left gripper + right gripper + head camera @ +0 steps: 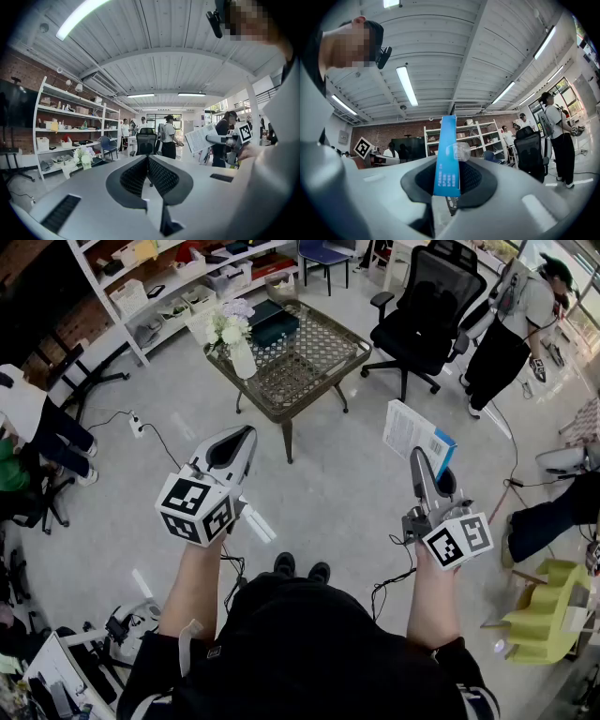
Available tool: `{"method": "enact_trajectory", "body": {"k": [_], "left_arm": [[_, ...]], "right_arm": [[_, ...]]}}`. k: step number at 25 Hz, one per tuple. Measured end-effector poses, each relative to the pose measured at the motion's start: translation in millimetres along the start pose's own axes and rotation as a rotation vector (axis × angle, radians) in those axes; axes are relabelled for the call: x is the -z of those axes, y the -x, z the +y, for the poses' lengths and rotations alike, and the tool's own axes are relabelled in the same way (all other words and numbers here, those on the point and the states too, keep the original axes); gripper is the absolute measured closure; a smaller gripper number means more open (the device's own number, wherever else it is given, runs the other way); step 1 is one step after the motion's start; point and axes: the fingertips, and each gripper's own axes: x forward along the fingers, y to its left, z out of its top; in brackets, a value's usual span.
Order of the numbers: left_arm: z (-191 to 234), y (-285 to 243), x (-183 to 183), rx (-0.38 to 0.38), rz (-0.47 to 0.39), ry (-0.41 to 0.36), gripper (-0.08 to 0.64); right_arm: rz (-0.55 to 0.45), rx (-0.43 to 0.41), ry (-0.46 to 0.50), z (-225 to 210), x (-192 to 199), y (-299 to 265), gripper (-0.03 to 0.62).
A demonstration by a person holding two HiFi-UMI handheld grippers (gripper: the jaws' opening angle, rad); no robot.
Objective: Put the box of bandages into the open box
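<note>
White shelving [108,338] lines the wall beyond the lattice-topped coffee table [314,357], and everything else sits around that table. A black office chair [427,301] stands just to the table's right. Farther right of it, past the chair, a person in a white top and dark trousers [511,329] is on their feet. A vase of pale flowers [230,334] stands on the table's left corner.

On the near side of the table, over bare floor, the wearer holds both tools up. The left gripper [246,434] is near the table's left front leg, its jaws pressed together with nothing between them. The right gripper [415,456] is off the table's near right corner. It pinches the white-and-blue box of bandages [417,435] by its lower edge, in the air and well clear of the tabletop.
</note>
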Motion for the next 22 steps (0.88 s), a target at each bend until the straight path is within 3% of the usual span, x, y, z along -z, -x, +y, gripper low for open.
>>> {"method": "enact_trajectory", "body": {"k": [11, 22], "left_arm": [[3.6, -2.3, 11.0, -0.008, 0.03, 0.012, 0.546], [-31.0, -11.9, 22.3, 0.039, 0.003, 0.062, 0.546]], "right_arm": [[0.006, 0.033, -0.019, -8.9, 5.3, 4.4, 0.512], [0.025, 0.061, -0.028, -24.0, -1.3, 59.7, 0.508]]}}
